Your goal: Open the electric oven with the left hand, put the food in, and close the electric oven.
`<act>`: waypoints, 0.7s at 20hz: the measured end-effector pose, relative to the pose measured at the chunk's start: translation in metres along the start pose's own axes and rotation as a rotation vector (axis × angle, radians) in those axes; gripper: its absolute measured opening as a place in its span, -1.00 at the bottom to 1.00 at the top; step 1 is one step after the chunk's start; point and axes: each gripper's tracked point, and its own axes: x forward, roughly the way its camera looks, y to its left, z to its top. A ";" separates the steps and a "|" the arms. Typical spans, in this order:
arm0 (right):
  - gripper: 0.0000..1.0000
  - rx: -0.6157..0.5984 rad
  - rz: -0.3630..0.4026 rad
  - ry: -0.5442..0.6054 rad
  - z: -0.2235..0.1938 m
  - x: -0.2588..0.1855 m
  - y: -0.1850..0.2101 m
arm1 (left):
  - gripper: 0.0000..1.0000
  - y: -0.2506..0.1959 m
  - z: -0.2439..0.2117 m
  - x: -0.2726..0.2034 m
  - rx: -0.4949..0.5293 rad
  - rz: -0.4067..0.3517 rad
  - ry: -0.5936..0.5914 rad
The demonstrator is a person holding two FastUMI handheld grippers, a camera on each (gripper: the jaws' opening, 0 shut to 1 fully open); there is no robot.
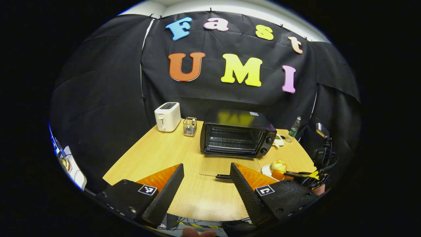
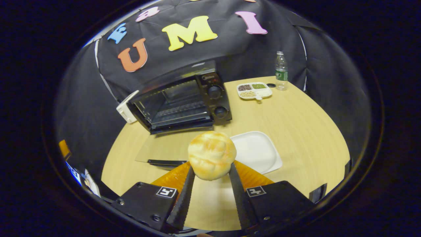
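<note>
Toward the tabletop's far left corner stands a white toaster, a small wire rack just beside it. At the middle of the far edge sits the electric oven, its glass door folded down flat onto the wood. Your left gripper hangs with its fingers spread wide, nothing between them. Your right gripper clamps the bread roll from both sides, lifted above the white plate near the right edge.
</note>
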 end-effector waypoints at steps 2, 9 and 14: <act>0.24 0.035 0.039 -0.015 0.008 0.009 0.029 | 0.86 0.009 -0.002 -0.005 -0.003 0.006 0.002; 0.23 0.150 0.069 -0.070 0.045 0.100 0.089 | 0.86 0.045 -0.014 -0.023 -0.012 0.057 0.038; 0.24 0.262 0.027 -0.130 0.070 0.163 0.100 | 0.87 0.064 -0.029 -0.035 -0.012 0.087 0.092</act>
